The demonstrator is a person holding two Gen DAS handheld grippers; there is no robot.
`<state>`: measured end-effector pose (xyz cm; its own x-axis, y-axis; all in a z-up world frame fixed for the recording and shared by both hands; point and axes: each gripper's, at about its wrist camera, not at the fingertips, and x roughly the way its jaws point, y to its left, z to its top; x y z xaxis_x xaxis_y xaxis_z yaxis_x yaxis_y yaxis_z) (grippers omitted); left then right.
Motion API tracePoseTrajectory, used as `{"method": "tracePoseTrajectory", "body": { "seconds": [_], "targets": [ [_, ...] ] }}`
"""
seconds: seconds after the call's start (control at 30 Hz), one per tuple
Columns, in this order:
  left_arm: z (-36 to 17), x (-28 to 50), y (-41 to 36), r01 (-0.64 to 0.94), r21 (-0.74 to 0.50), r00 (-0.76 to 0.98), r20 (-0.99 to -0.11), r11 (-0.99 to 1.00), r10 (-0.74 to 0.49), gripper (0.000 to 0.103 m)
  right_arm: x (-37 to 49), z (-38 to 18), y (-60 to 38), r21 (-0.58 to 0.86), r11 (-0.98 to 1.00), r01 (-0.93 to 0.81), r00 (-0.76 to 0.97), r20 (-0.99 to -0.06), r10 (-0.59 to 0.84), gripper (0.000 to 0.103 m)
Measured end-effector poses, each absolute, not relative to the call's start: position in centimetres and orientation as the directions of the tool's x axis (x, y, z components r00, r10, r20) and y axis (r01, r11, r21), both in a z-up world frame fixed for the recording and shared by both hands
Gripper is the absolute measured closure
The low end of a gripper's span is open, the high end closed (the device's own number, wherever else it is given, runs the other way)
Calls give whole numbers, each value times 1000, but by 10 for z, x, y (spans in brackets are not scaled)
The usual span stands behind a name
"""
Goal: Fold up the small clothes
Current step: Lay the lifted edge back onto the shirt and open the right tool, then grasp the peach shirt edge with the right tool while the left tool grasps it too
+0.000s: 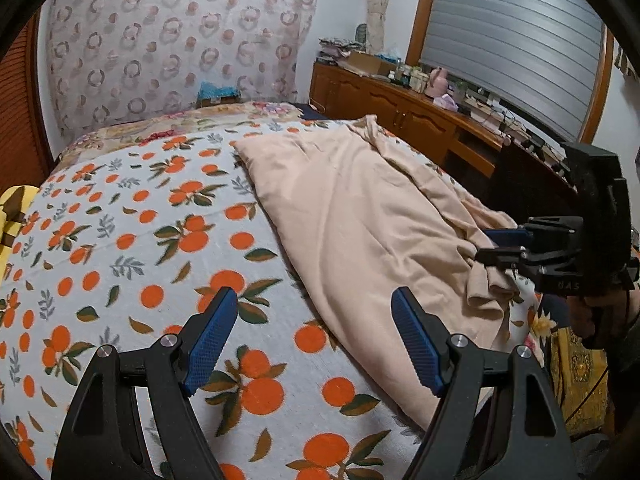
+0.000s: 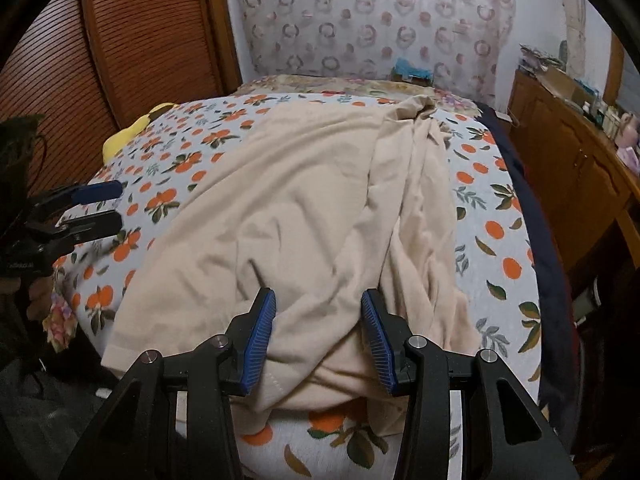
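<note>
The right wrist view showed the garment [image 2: 304, 216], a pale peach piece of clothing, lying spread across the bed [image 2: 492, 208] on an orange-print cover, its right side gathered into long creases. The right gripper [image 2: 318, 312] sat at the near hem with its fingers [image 2: 262, 336] partly closed, one on each side of a raised bunch of cloth. The cloth lay between the pads, but whether they already pressed on it could not be told. This placement suited a pinch at the hem, the edge that a fold would carry over the rest.

The left wrist view showed the left gripper [image 1: 316, 320] with its fingers [image 1: 212, 340] spread wide and nothing between them. It hung above the bare cover just beside the garment's left edge, one pad over the print and the other near the cloth border. The position appeared to be a staging point for taking the opposite corner, so that both corners could travel together.

The garment lay flat on its left half only; the creased right half would likely need smoothing before a clean fold. A yellow item [image 2: 132, 132] rested at the far left of the bed, well apart from the work. The folding looked to be at an early step, with no fold yet made.
</note>
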<state>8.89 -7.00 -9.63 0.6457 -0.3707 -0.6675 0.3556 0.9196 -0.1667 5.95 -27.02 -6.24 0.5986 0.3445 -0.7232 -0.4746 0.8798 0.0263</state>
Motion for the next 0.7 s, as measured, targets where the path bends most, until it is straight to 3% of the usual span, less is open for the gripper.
{"method": "tracePoseTrajectory", "body": {
  "seconds": [0.03,0.1,0.33,0.47,0.57,0.6,0.7],
  "targets": [
    [-97,88,-72,360,-169,642,-668,917,-375,23,59,-63,-271,35,873,-487,588,-725,358,94],
    [-99,88,-75,369,-169,636,-671,914,-381,23,52,-57,-273,37,861,-507,590,-714,378,99],
    [-100,83,-86,399,-162,620,-678,903,-395,23,25,-15,-323,-26,916,-401,735,-607,304,101],
    [-104,82,-94,416,-163,602,-688,895,-405,23,28,-31,-349,-12,940,-340,712,-656,249,101],
    [-106,80,-98,425,-164,590,-696,890,-410,23,32,-51,-356,13,948,-317,690,-683,240,80],
    [-108,79,-99,430,-165,583,-700,888,-413,23,33,-57,-357,38,947,-319,679,-688,256,68],
    [-112,78,-101,433,-165,570,-711,886,-411,23,37,-72,-360,64,949,-308,663,-701,262,59]
  ]
}}
